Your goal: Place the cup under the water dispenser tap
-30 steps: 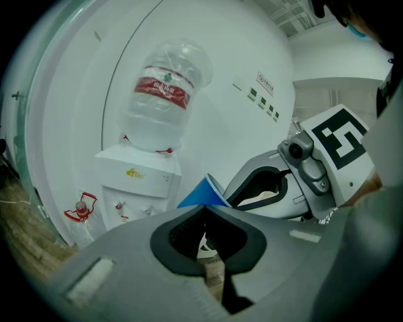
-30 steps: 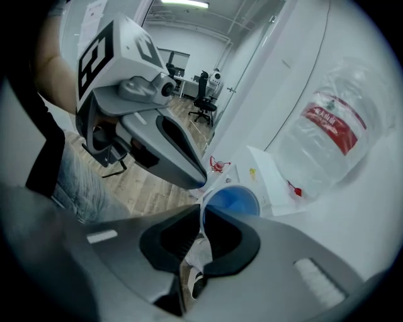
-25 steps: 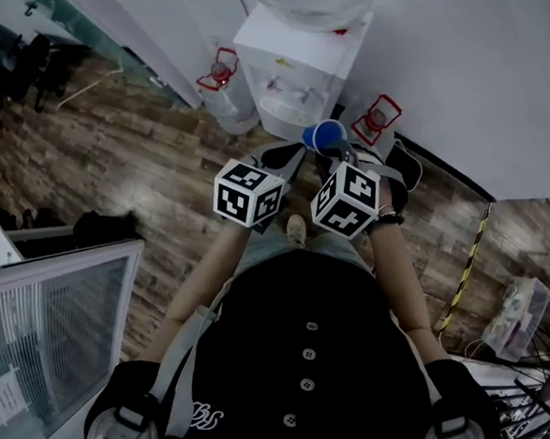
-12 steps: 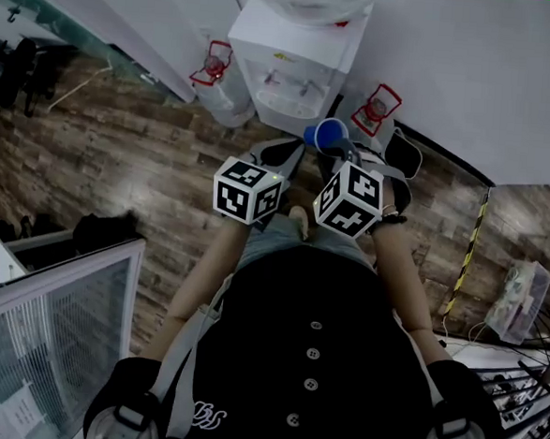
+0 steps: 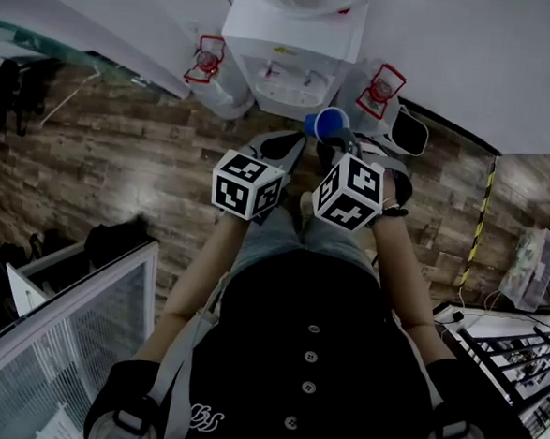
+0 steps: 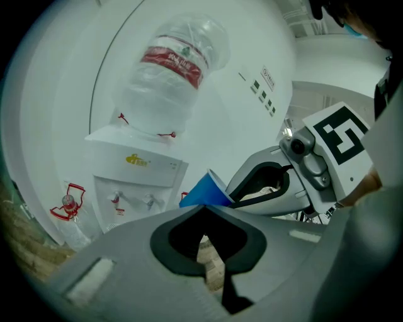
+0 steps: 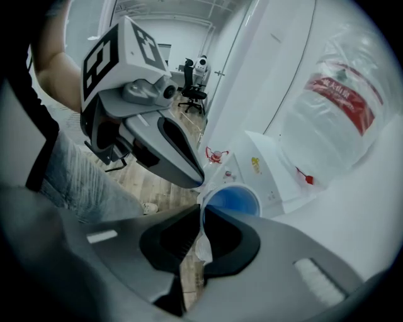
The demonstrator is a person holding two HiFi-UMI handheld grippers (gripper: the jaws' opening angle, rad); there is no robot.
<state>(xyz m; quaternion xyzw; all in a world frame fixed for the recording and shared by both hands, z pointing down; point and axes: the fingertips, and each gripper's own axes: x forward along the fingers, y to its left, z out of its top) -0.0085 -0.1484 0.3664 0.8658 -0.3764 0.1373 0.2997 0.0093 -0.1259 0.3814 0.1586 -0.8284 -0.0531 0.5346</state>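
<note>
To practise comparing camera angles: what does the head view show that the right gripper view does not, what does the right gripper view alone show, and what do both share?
Only the head view: the person's shirt buttons, the right forearm and yellow-black striped tape. Only the right gripper view: a black office chair far down the room, and a close look at the right gripper with its jaws closed on the rim of the blue cup. Both: the blue cup, the water dispenser and the left gripper.
</note>
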